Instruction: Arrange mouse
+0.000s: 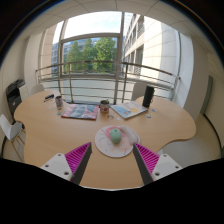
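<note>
Two fingers (79,157) spread wide, gripper (112,158) released, holding nothing. Mouse (115,135) on plate (103,147), just ahead between fingertips, near table (40,130) front edge. Bare wood both sides; books (80,112), mug (104,106) farther back.
</note>
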Demonstrator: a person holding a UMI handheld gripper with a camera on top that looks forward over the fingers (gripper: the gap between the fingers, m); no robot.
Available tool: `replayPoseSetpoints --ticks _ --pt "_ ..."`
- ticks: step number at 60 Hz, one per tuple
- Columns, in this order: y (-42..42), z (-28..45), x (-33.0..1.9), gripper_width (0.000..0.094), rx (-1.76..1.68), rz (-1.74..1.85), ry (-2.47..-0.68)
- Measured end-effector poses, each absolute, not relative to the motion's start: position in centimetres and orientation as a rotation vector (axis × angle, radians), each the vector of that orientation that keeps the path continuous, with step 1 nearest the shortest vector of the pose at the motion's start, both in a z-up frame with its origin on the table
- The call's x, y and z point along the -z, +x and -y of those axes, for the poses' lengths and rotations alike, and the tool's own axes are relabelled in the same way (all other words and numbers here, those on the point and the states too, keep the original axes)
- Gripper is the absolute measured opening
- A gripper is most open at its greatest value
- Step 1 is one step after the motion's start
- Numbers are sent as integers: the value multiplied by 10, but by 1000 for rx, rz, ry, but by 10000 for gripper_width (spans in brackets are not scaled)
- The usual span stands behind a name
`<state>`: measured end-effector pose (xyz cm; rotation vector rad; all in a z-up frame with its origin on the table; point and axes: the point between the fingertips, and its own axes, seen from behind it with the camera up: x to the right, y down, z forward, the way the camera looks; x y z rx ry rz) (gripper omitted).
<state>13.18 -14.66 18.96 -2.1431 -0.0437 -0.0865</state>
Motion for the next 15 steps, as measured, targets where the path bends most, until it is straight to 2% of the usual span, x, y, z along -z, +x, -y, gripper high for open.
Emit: replayPoseSetpoints --ticks 15 --pt "126 163 -194 848 98 53 -2129"
